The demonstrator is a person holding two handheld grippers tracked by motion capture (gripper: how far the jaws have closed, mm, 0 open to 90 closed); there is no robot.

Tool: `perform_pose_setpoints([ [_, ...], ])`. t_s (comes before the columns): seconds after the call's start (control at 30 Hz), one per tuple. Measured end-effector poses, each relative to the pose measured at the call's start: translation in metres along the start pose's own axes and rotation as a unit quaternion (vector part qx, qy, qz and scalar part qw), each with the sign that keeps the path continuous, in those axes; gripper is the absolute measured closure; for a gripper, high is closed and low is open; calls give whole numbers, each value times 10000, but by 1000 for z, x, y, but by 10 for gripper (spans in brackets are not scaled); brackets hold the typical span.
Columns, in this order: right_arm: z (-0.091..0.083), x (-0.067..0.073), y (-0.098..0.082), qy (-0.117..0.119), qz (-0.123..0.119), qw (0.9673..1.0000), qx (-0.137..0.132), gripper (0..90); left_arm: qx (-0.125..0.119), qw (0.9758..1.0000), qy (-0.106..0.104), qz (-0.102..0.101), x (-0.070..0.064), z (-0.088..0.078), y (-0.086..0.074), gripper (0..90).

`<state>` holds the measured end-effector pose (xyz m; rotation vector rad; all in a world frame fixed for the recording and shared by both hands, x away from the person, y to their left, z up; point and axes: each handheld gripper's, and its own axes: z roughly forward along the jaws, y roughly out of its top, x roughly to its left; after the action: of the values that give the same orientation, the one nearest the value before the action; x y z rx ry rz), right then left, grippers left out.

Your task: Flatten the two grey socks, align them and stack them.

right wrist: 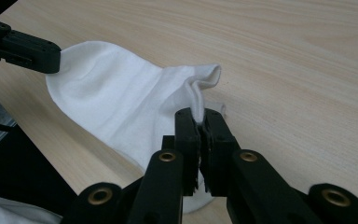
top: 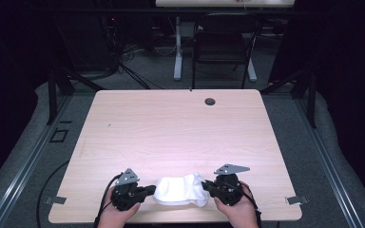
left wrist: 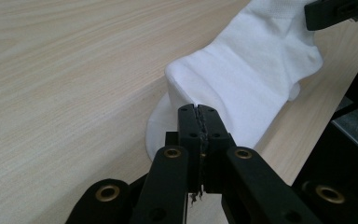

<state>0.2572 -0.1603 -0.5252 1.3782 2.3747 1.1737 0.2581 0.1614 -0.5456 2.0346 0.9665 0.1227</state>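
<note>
A white sock (top: 180, 190) lies near the front edge of a light wooden table (top: 171, 128), stretched between the two hand-held grippers. In the high view the left gripper (top: 149, 190) meets the sock's left end and the right gripper (top: 205, 186) meets its right end; each is held by a hand (top: 119, 214) coming up from the bottom edge, and each carries a grey three-cornered plate (top: 231, 168) on top.

In the left gripper view the two black jaws are pressed together with a fold of the sock (left wrist: 242, 88) pinched between their tips, the fabric rising up from the tabletop above them. The other gripper's jaw (left wrist: 335, 11) grips the far end at the top right corner of that view.

In the right gripper view the jaws are likewise closed, and a thin ridge of the sock's edge (right wrist: 198, 100) stands up from between the tips. The rest of the sock spreads away to the left, where the left gripper (right wrist: 51, 56) bites its far end. Part of the sock seems to hang slightly off the tabletop between the two grips, though the angle makes this hard to judge.

A small round cable hole (top: 210, 101) sits near the table's far edge, and a dark chair (top: 221, 45) stands on the floor beyond it
</note>
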Motion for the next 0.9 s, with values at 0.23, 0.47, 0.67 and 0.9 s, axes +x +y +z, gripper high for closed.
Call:
perform_pose_setpoints([
  [0.23, 3, -3, -8, -58, -35, 9999, 95, 862, 0, 10000, 4, -61, 4, 4, -3, 898],
  [0.47, 8, -5, -11, -47, 59, 9999, 134, 862, 44, 10000, -29, -46, 3, 9, -5, 898],
  [0.67, 10, -7, -13, -72, 66, 9998, 171, 862, 163, 9999, -17, 5, 3, 14, -7, 898],
  [0.9, 12, -9, -15, -97, 47, 9997, 206, 861, 300, 9995, -14, 19, 3, 20, -10, 897],
])
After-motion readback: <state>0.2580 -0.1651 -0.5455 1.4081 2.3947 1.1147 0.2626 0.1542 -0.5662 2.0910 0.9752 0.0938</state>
